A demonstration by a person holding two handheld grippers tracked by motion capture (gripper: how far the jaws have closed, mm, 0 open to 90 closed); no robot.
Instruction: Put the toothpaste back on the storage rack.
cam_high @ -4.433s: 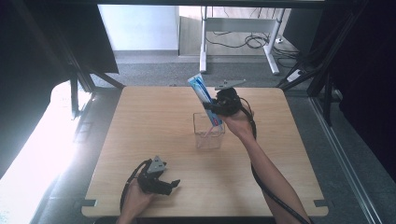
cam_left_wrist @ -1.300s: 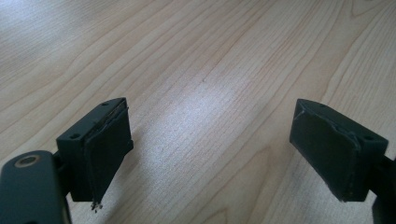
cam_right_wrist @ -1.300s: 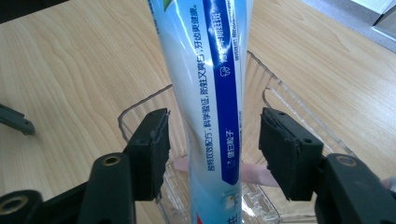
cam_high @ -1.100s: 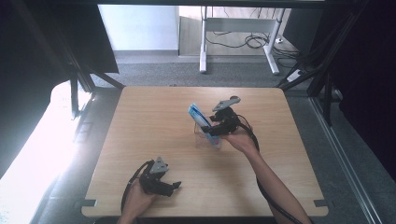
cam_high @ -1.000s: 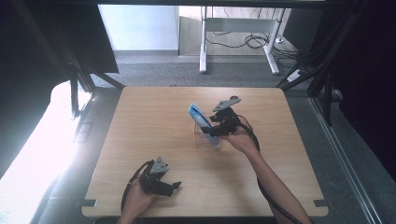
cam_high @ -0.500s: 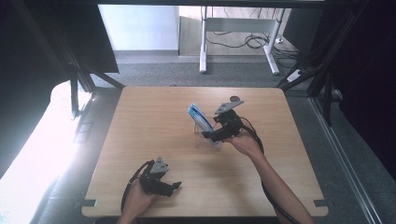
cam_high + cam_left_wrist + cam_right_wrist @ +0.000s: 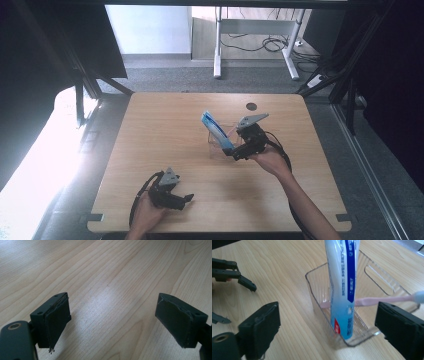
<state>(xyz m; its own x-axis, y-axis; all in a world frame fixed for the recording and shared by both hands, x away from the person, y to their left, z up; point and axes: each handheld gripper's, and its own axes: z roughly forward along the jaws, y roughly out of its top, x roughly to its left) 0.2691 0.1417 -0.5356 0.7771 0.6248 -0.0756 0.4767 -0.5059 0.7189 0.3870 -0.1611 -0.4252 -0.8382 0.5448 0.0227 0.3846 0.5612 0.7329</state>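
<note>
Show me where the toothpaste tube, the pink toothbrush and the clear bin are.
toothpaste tube [image 7: 342,290], right gripper view, middle of its body
pink toothbrush [image 7: 384,300], right gripper view, on its handle
clear bin [image 7: 318,293], right gripper view, its near wall

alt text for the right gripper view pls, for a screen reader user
A blue-and-white toothpaste tube stands in a clear plastic rectangular bin on a light wooden table, with a pink toothbrush lying inside the bin. The right gripper frames the bin, its black jaws wide apart and touching nothing. The left gripper shows at the upper left.
</note>
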